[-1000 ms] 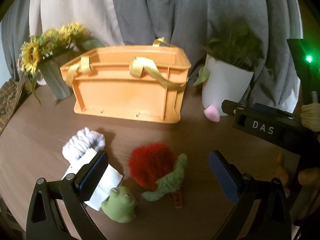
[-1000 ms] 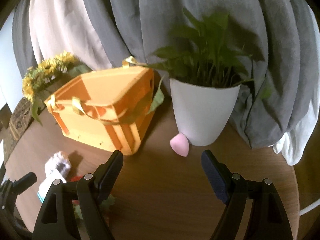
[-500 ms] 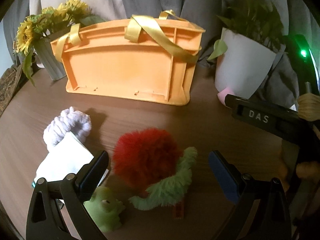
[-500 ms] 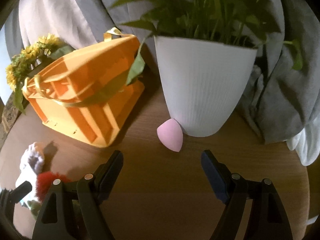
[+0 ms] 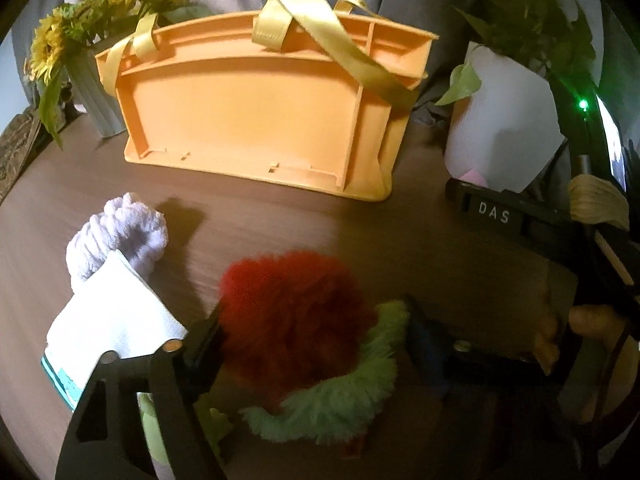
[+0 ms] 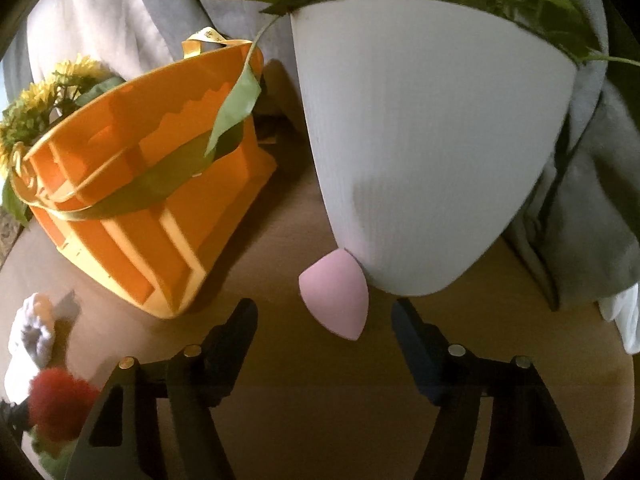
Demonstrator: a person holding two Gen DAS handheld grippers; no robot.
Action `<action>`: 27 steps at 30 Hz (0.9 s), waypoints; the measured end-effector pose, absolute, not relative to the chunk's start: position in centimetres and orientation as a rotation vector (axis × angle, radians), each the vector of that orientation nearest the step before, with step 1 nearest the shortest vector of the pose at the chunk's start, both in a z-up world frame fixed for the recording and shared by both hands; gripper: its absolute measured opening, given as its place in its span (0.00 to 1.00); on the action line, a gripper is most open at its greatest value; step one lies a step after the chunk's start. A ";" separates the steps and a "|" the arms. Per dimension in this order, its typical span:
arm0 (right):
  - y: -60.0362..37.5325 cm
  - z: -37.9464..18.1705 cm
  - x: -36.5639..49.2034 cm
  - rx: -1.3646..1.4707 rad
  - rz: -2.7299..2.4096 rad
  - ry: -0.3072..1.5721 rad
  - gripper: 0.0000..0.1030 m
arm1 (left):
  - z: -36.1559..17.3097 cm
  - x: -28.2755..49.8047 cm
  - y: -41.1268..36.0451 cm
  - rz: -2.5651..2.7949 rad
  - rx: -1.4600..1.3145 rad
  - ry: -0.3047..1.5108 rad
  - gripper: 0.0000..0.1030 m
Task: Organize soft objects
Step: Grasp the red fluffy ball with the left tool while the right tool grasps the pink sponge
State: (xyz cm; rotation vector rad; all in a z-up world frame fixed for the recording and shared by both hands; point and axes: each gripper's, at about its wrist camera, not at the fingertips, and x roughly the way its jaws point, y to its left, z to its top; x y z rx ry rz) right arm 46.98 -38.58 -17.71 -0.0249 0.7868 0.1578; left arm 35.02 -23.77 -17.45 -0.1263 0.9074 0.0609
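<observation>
Near the table's front edge: the red plush toy [image 5: 292, 312] is flanked by the left gripper [image 5: 312, 336], fingers wide, not visibly pressed on it.
Beside the white pot [image 6: 432, 152]: the pink sponge [image 6: 336, 300] is touched against its base.
Right gripper [image 6: 322, 332]: held open, nothing gripped, sponge just ahead.
Orange basket [image 5: 260, 120]: seen toward the table's back edge.

The red toy [image 5: 292, 312] is fluffy fur with a fuzzy green trim; the basket [image 5: 256, 116] is smooth matt plastic, the table [image 5: 280, 216] wood-grained, the sponge [image 6: 336, 300] matt.
</observation>
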 end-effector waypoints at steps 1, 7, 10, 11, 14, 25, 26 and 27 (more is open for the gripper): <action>-38.6 -17.8 47.2 -0.029 0.159 0.787 0.66 | -17.6 35.1 -23.7 0.057 -0.130 0.915 0.69; -38.1 -18.8 48.0 -0.052 0.171 0.807 0.59 | -17.8 35.4 -23.4 0.062 -0.112 0.911 0.49; -37.9 -19.0 48.3 -0.053 0.168 0.813 0.57 | -17.8 35.7 -23.2 0.062 -0.101 0.906 0.43; -37.9 -18.9 48.4 -0.053 0.166 0.811 0.56 | -17.8 35.7 -23.2 0.063 -0.099 0.903 0.41; -37.9 -18.9 48.8 -0.069 0.145 0.811 0.48 | -17.6 36.0 -23.0 0.064 -0.088 0.892 0.38; -39.3 -18.8 48.7 -0.031 0.148 0.814 0.37 | -16.0 37.0 -22.7 0.062 -0.061 0.815 0.34; -39.3 -18.7 48.6 -0.028 0.149 0.813 0.37 | -15.8 37.0 -22.7 0.060 -0.061 0.808 0.34; -39.4 -18.6 48.4 -0.024 0.147 0.812 0.37 | -15.7 37.1 -22.5 0.058 -0.062 0.802 0.34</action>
